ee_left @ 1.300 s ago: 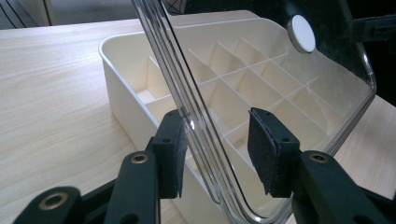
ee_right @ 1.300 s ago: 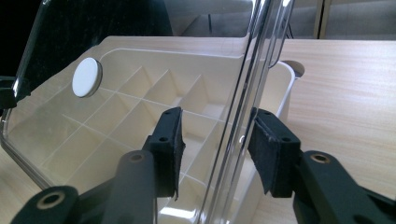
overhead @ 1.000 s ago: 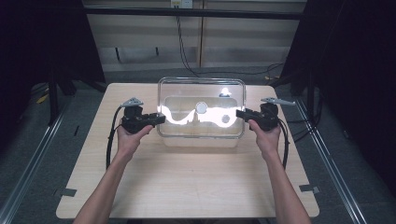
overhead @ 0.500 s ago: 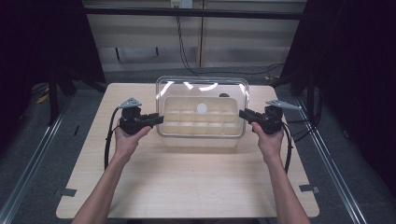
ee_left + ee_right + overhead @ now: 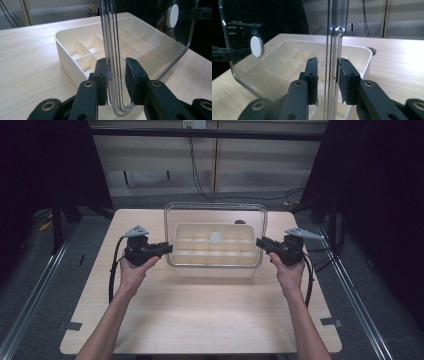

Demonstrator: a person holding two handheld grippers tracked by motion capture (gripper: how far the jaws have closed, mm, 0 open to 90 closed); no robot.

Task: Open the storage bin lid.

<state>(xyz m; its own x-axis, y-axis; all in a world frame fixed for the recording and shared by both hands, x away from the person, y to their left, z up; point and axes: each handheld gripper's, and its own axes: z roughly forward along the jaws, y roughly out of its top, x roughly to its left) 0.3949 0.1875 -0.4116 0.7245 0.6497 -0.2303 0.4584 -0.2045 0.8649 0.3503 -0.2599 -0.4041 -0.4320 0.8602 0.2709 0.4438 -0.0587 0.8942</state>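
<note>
Lid (image 5: 215,215) held over tray (image 5: 212,265), blocks compartments from above; bench (image 5: 200,315) near side open, tray flanks taken by grippers.

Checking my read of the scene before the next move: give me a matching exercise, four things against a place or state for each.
Things:
1. clear lid
2. cream divided tray
3. white knob
4. left gripper

Places or states:
A. rests on the table, compartments empty
B. fixed on the lid's middle
C. shut on the lid's edge
D. lifted above the tray

Pairs: 1-D, 2-A, 3-B, 4-C
</note>
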